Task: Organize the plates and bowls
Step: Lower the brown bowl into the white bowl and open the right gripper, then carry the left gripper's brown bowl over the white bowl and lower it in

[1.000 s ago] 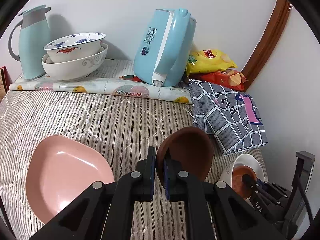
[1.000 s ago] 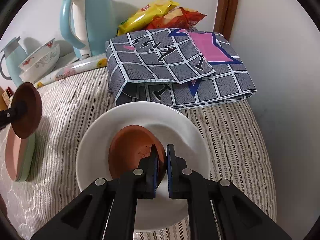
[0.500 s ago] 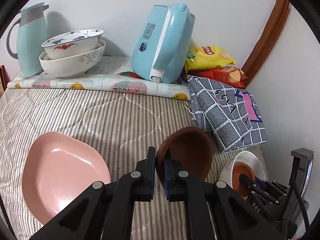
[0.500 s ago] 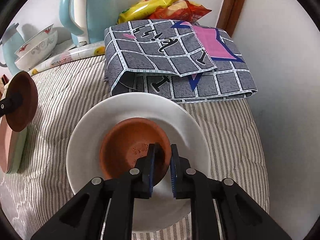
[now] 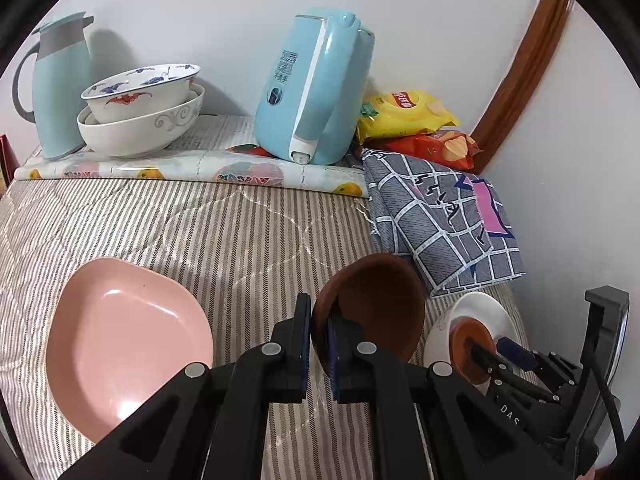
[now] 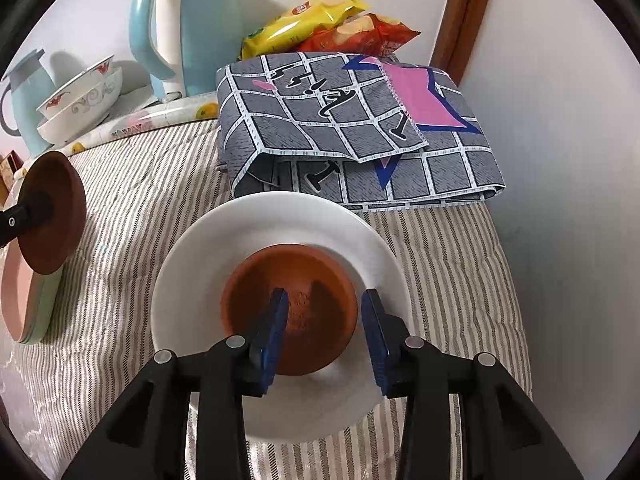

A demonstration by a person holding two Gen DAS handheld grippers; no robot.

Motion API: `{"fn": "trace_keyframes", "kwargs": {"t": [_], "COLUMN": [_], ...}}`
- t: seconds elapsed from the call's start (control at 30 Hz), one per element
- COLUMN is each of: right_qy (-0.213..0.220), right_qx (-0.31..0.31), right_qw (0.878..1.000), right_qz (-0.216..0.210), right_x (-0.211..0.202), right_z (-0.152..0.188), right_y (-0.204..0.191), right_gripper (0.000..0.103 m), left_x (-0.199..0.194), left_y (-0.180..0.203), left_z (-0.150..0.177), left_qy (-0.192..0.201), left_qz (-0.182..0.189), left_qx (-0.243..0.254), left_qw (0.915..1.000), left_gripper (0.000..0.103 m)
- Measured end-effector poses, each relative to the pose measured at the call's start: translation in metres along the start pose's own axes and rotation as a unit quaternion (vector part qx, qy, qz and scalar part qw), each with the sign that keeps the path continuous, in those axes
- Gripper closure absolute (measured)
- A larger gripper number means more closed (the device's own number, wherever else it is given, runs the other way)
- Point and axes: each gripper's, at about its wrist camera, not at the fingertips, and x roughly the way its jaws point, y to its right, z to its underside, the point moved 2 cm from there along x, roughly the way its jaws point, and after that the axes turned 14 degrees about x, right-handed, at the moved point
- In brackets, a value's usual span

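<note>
My left gripper is shut on the rim of a dark brown bowl and holds it tilted above the striped cloth; it also shows in the right wrist view. A pink plate lies to its left, stacked on a green one. My right gripper is open, its fingers astride the near rim of an orange-brown bowl that rests in a white plate. That bowl and plate also show in the left wrist view.
Two stacked patterned bowls stand at the back between a teal jug and a blue kettle. A folded grey checked cloth and snack bags lie by the right wall.
My right gripper has opened and let go of the orange-brown bowl, which now sits flat in the white plate. My left gripper still holds the dark brown bowl, hardly moved.
</note>
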Motion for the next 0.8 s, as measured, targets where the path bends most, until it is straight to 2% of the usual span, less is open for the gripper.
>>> {"fn": "trace_keyframes", "kwargs": {"t": [0.33, 0.53, 0.8], "right_qy": [0.045, 0.063, 0.064], "right_qx": [0.034, 0.064, 0.107], "right_qw": [0.998, 0.996, 0.992], "right_qz": [-0.032, -0.029, -0.015], "right_x": [-0.043, -0.058, -0.06], "right_z": [0.0, 0.005, 0.01], "right_y": [0.021, 0.053, 0.1], "right_gripper": [0.065, 0.065, 0.065], "left_x": [-0.012, -0.012, 0.001], "left_y": [0.028, 0.055, 0.089], "left_z": [0.0, 0.001, 0.003], "left_qy": [0.008, 0.005, -0.007], "left_qz": [0.013, 0.029, 0.043], "left_qx": [0.017, 0.032, 0.054], "left_qw": [0.9997, 0.9991, 0.9976], "left_gripper": [0.095, 0.095, 0.095]}}
